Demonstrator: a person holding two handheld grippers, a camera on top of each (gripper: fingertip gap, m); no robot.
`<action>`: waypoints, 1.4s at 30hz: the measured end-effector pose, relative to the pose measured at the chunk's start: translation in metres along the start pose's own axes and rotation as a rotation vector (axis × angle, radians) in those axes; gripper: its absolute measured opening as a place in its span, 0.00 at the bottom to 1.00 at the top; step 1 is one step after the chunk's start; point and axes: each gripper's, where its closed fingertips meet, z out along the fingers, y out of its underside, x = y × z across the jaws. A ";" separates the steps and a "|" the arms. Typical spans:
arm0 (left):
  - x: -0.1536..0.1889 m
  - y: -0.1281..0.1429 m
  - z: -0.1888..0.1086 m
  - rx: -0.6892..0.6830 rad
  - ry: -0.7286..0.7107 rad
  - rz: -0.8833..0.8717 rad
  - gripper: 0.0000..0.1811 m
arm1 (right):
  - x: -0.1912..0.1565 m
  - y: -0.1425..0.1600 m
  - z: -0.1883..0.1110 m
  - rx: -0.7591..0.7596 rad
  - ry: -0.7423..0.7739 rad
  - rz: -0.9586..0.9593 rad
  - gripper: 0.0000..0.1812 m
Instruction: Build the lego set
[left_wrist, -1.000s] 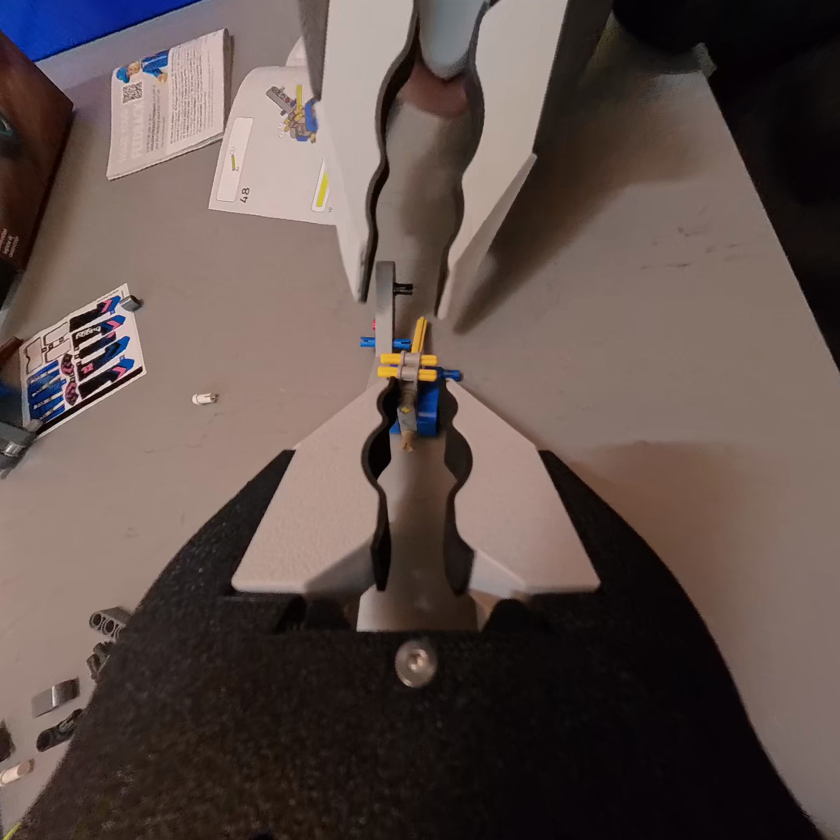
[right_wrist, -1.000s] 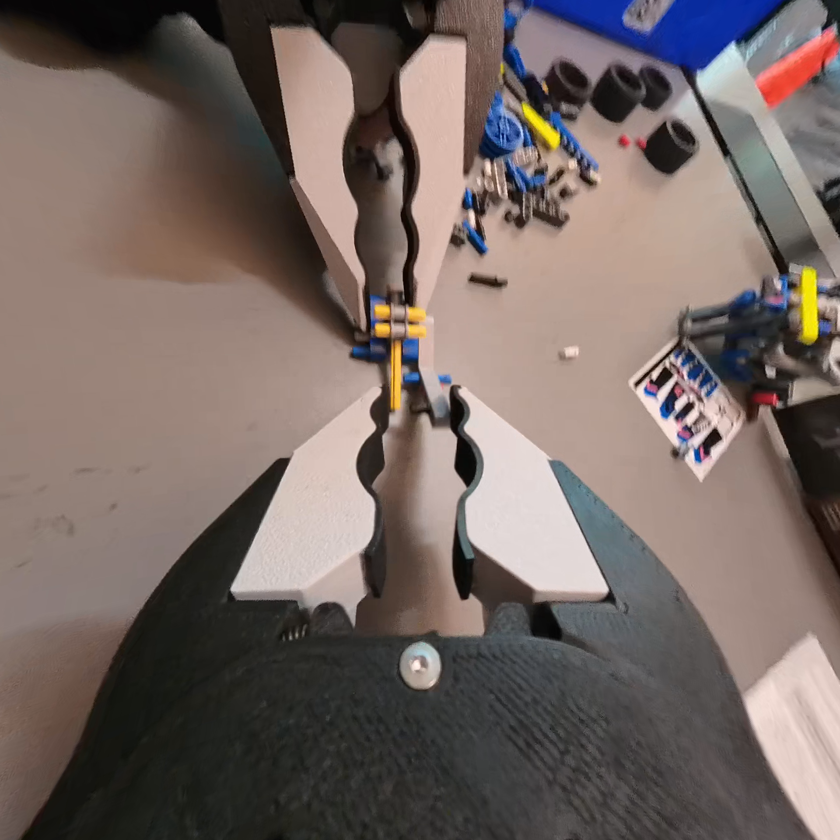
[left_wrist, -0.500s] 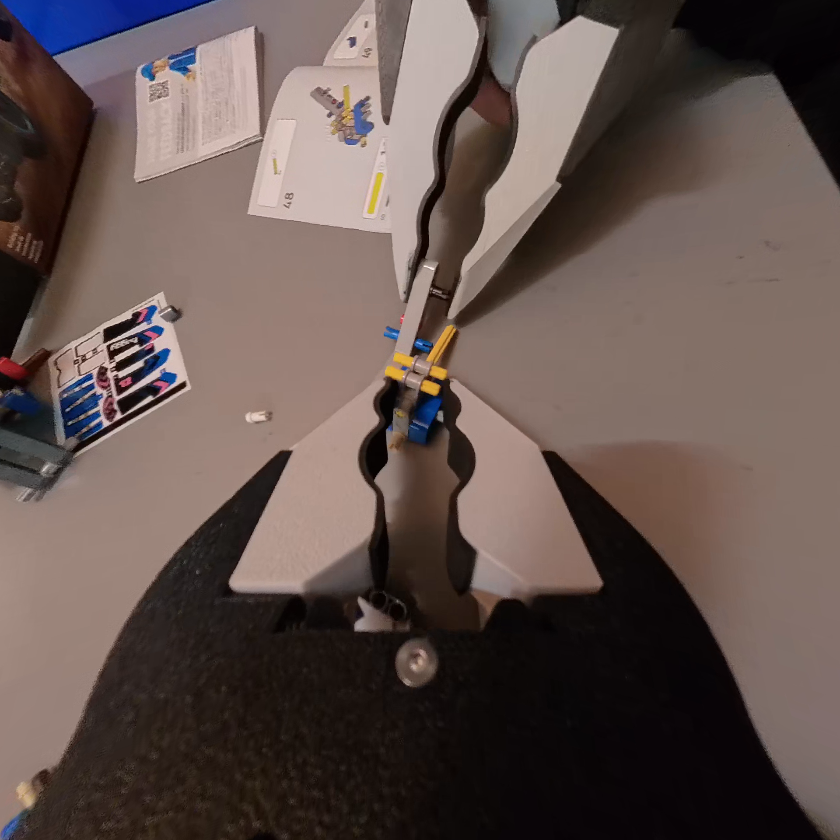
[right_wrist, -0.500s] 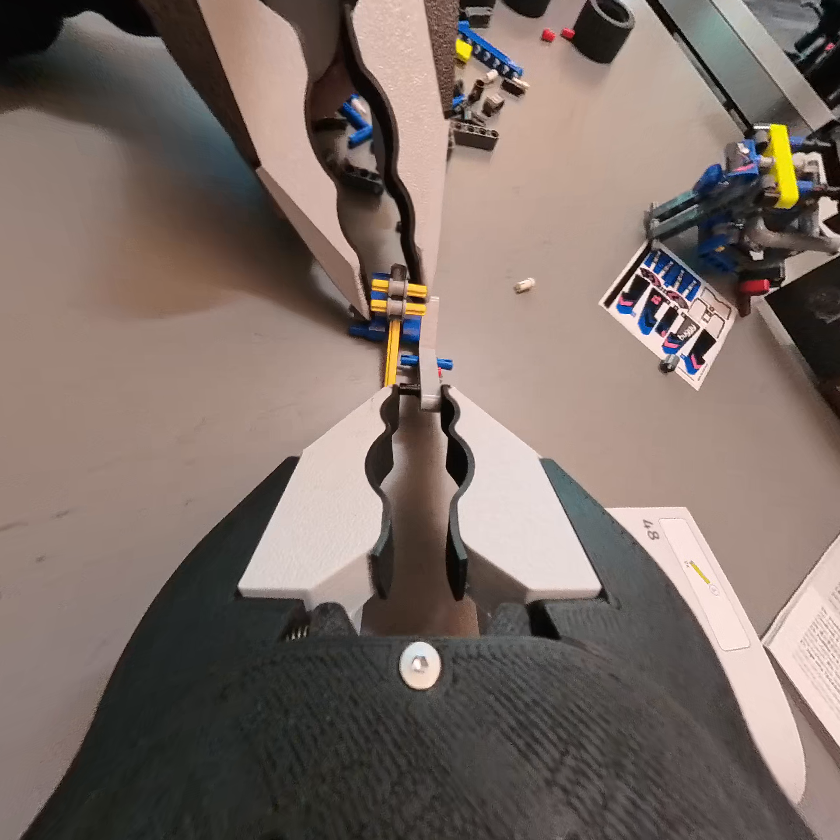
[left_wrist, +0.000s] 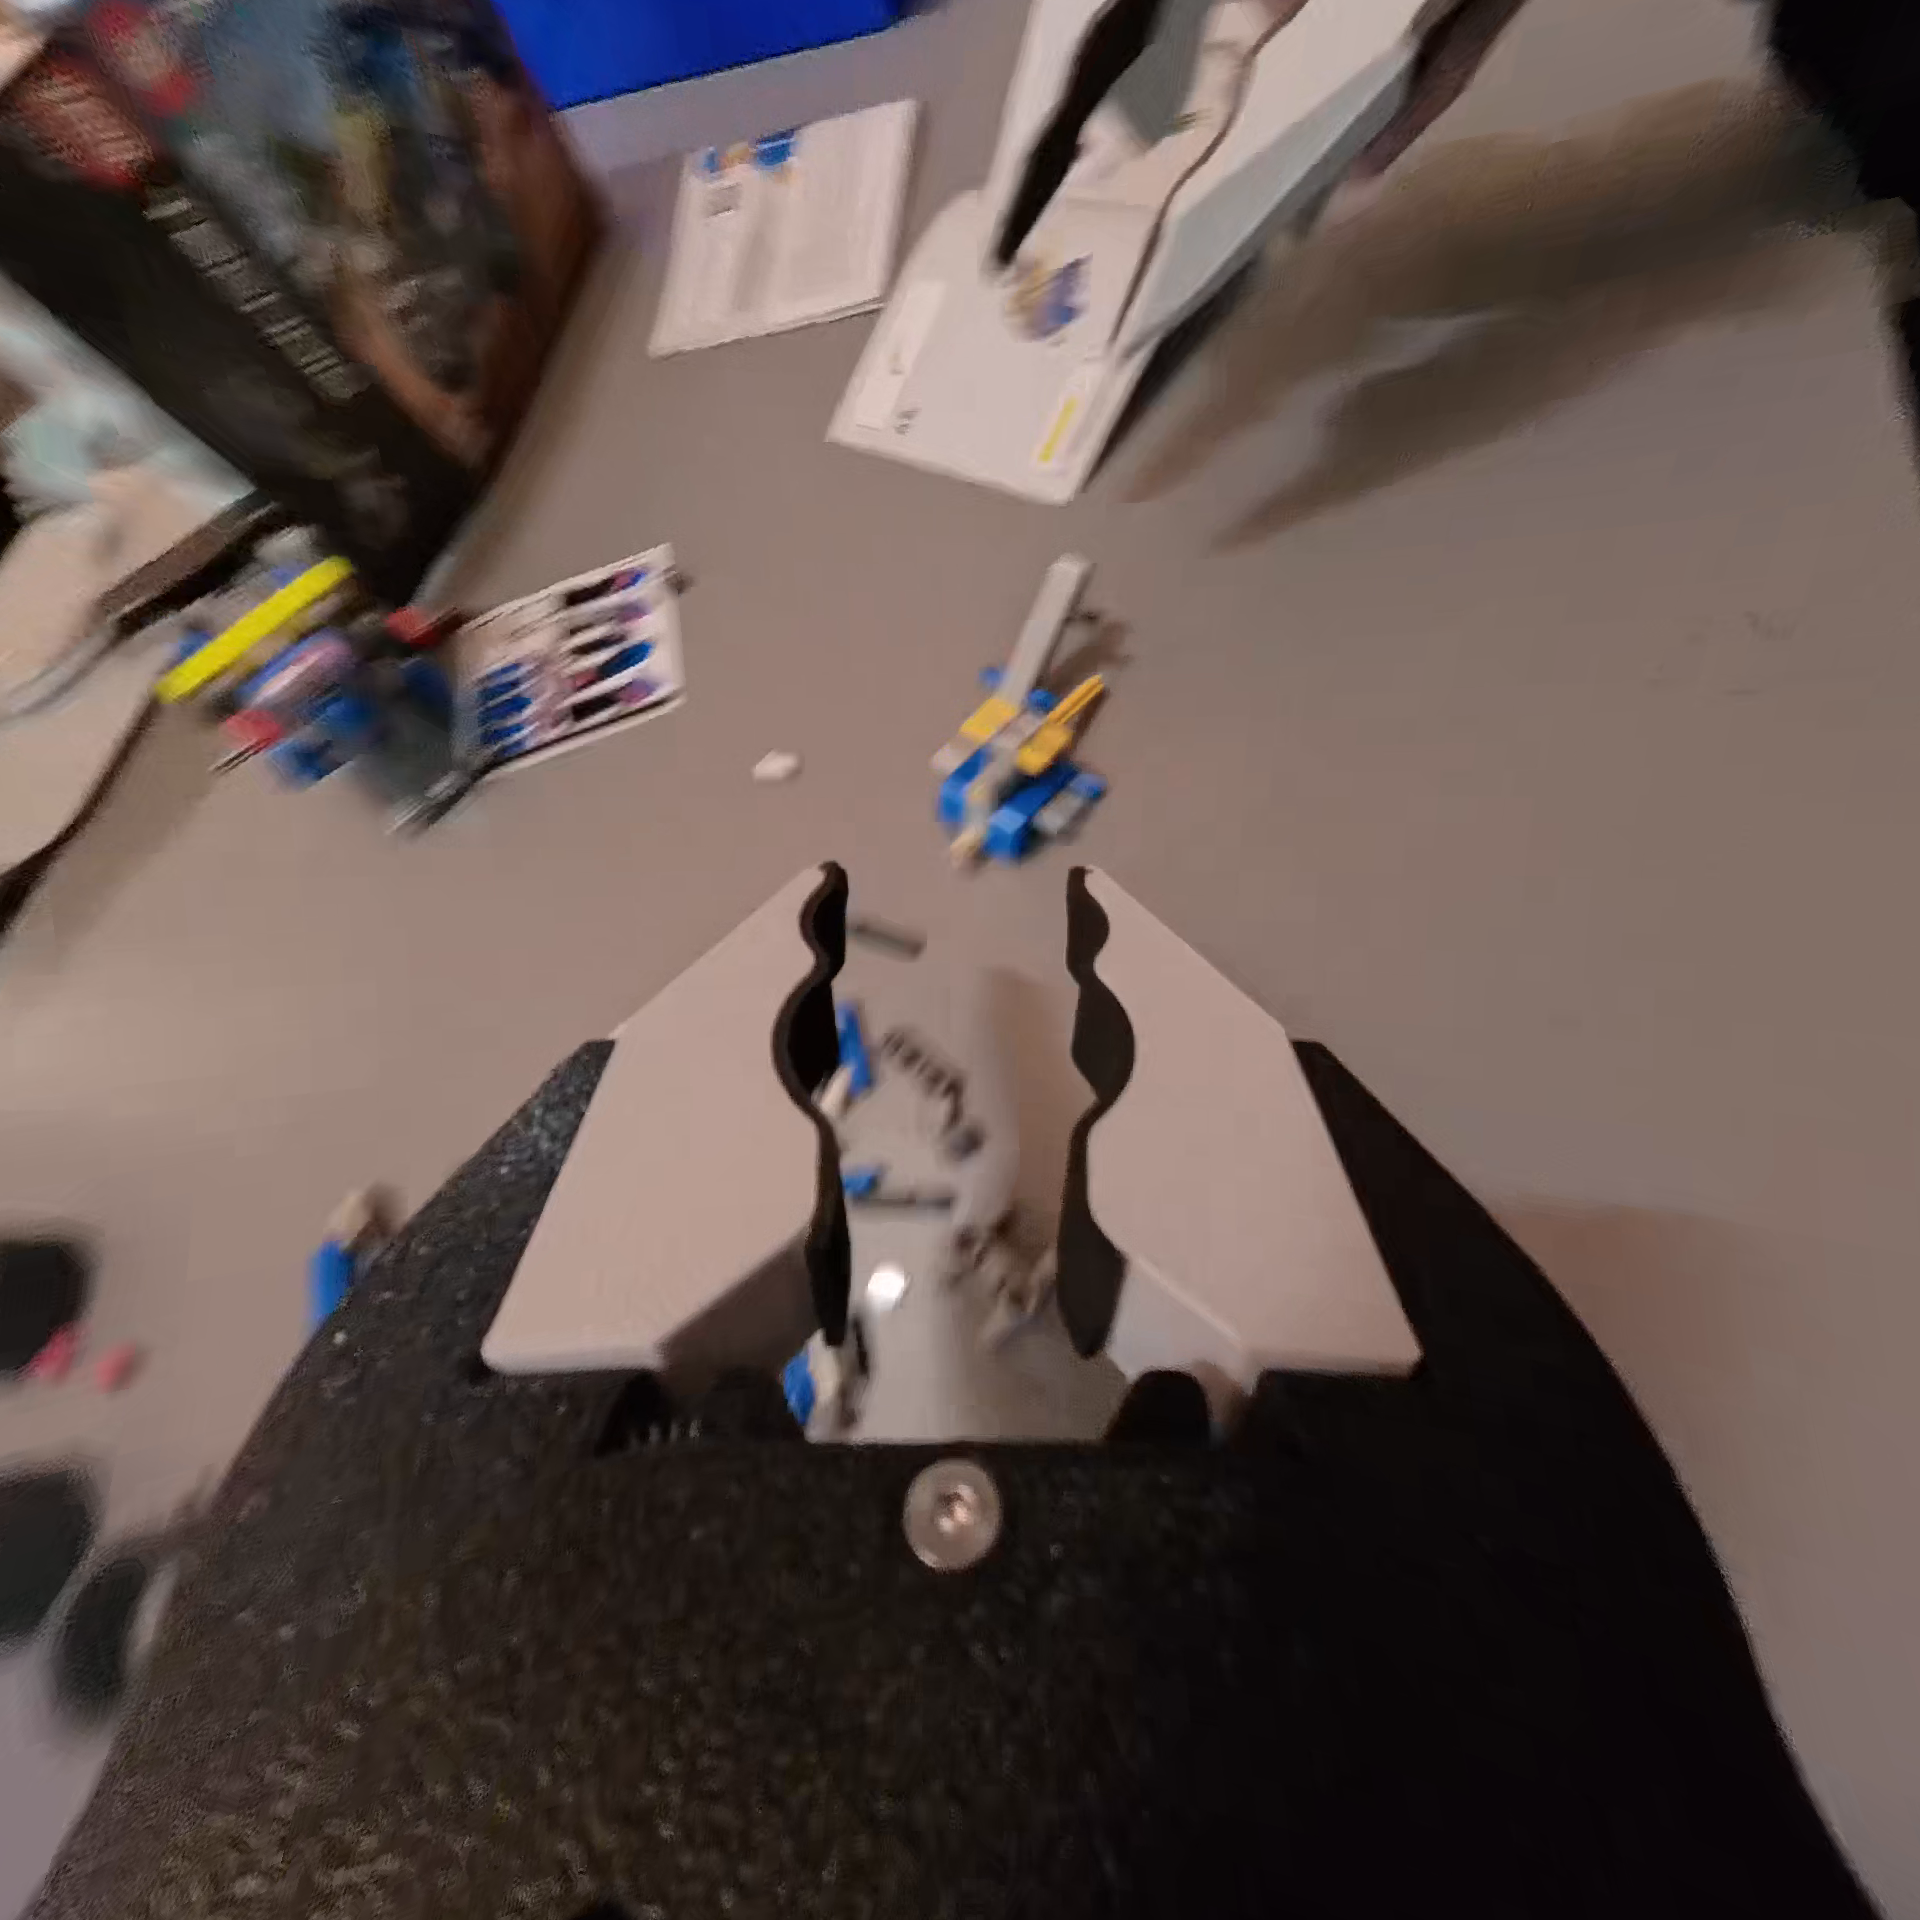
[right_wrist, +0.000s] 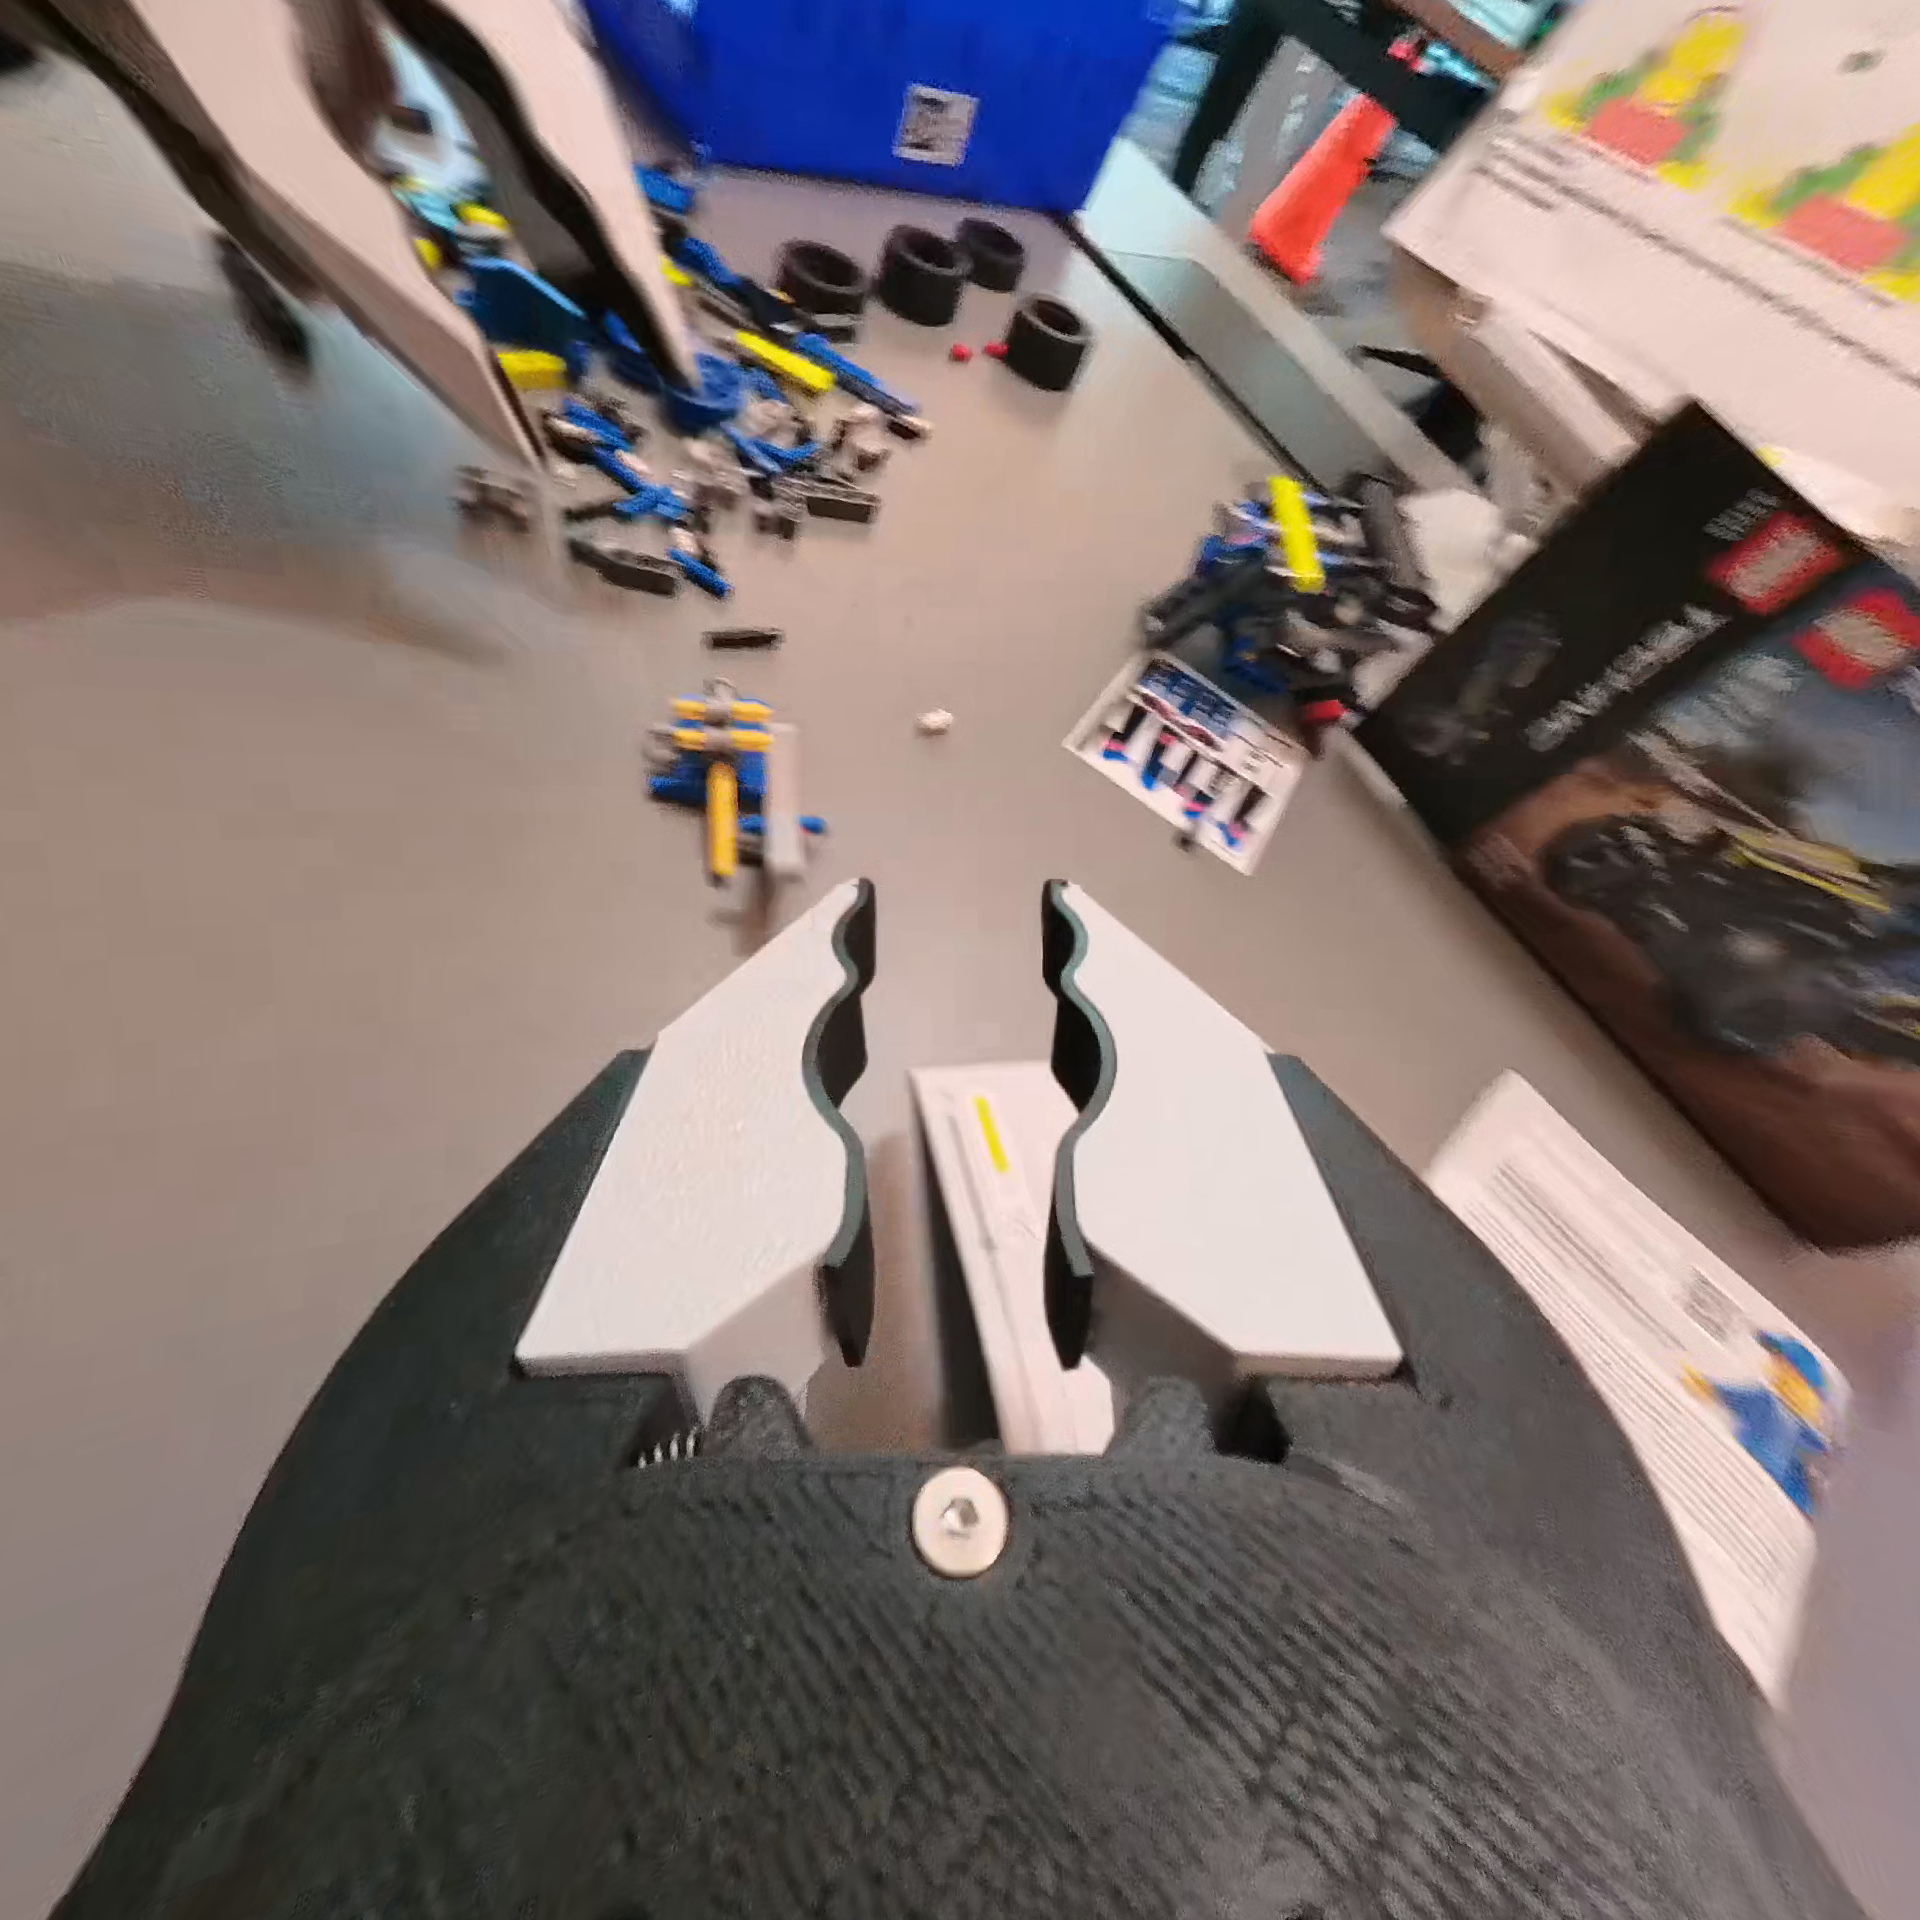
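Both claws gape, clear of the grounded subassembly.

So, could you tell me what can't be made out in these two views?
- Small blue-and-yellow assembly: motion blur in both views hides whether its grey beam is fully seated.
- Loose parts pile: right wrist view, partly hidden by the left gripper.
- Instruction booklet: left wrist view, covered by the right gripper.
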 end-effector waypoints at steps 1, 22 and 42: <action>-0.017 0.011 -0.017 -0.037 -0.087 -0.037 0.21 | 0.012 0.007 -0.006 -0.018 0.044 0.002 0.16; -0.111 0.159 -0.094 -0.461 -0.244 -0.486 0.08 | 0.045 0.086 -0.064 -0.200 0.222 0.082 0.15; -0.107 0.090 -0.099 -0.325 -0.296 -0.365 0.02 | 0.050 0.105 -0.102 -0.179 0.194 0.122 0.16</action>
